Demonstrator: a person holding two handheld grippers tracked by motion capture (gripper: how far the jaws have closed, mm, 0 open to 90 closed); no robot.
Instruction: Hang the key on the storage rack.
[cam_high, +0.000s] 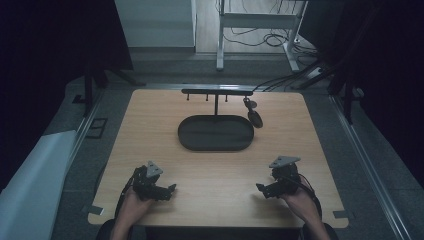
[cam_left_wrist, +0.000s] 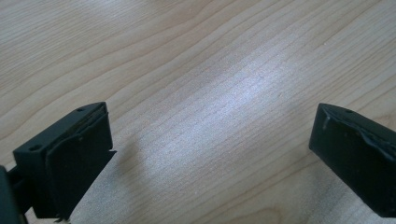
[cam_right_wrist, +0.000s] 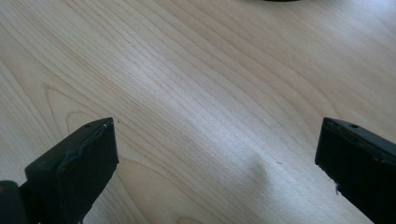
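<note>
1. Nothing's grabbed so far, so I'd call this the very start. Left hand-held gripper (cam_high: 165, 191) and right hand-held gripper (cam_high: 264, 190) both sit low over the near part of the desk (cam_high: 210, 200), well short of the black oval tray (cam_high: 216, 133). Jaws on both are spread wide with only bare wood grain between them.
2. Nothing lies between the grippers and the tray, so there's open wood all the way.
3. The tray looks empty as far as I can tell.
4. Behind the tray stands a T-shaped hook rack (cam_high: 216, 93), its post rising from the tray's far rim.
5. The dark dangling thing (cam_high: 253, 114) hangs off the rack's right end, just right of the tray. Can't tell what it is. My guess is the right gripper goes for it next, reaching forward past the tray's right end without bumping the rim or rack.
</note>
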